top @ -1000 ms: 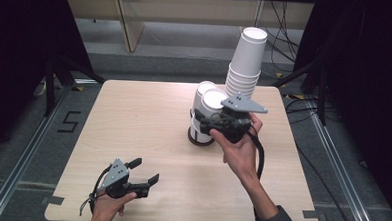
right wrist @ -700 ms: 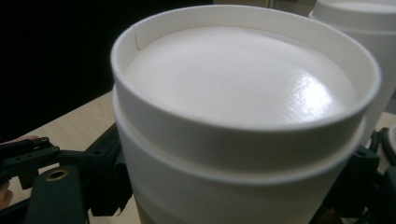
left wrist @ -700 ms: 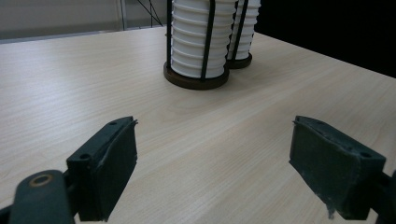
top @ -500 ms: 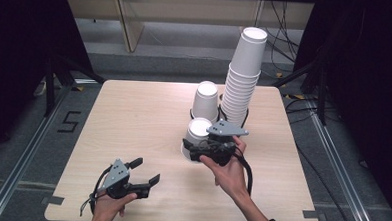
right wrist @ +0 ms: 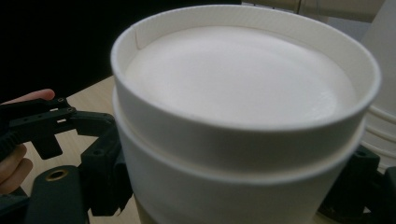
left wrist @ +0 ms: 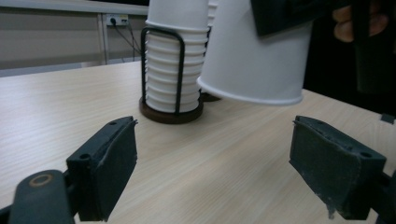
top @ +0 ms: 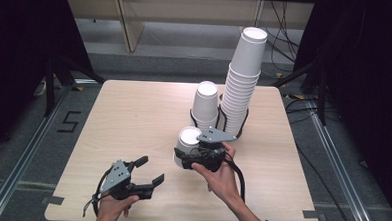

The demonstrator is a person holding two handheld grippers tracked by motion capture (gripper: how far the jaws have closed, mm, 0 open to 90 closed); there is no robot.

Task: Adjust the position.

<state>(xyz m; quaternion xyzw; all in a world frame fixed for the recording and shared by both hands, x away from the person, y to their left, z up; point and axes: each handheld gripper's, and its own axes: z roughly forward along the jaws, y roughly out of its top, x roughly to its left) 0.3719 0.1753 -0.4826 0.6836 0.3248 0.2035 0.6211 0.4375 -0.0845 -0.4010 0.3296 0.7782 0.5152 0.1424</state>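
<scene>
Resting at the lower left of the high view, the left gripper [top: 143,176] sits low on the table [top: 133,118], jaws apart with nothing between them. Right of it, near the lower centre, the right gripper [top: 194,155] clamps an upside-down white cup [top: 187,145]; in the right gripper view two rims show, so it may be two nested cups, hard to tell. The left gripper view has that cup [left wrist: 254,56] tilted with its rim just off the wood, not set down yet. Farther back, centre of the high view, a short stack [top: 206,103] stands in a wire holder [top: 193,121] on a round base, and just right of it a tall leaning stack [top: 243,82] reaches the upper part of the frame. Step in hand, as I read it: placing a cup pulled from the stacks onto the open table. Next move calls for levelling the rim, lowering until it sits flat, then releasing without dragging it; if two are nested, the free left gripper may need to help split them.
</scene>
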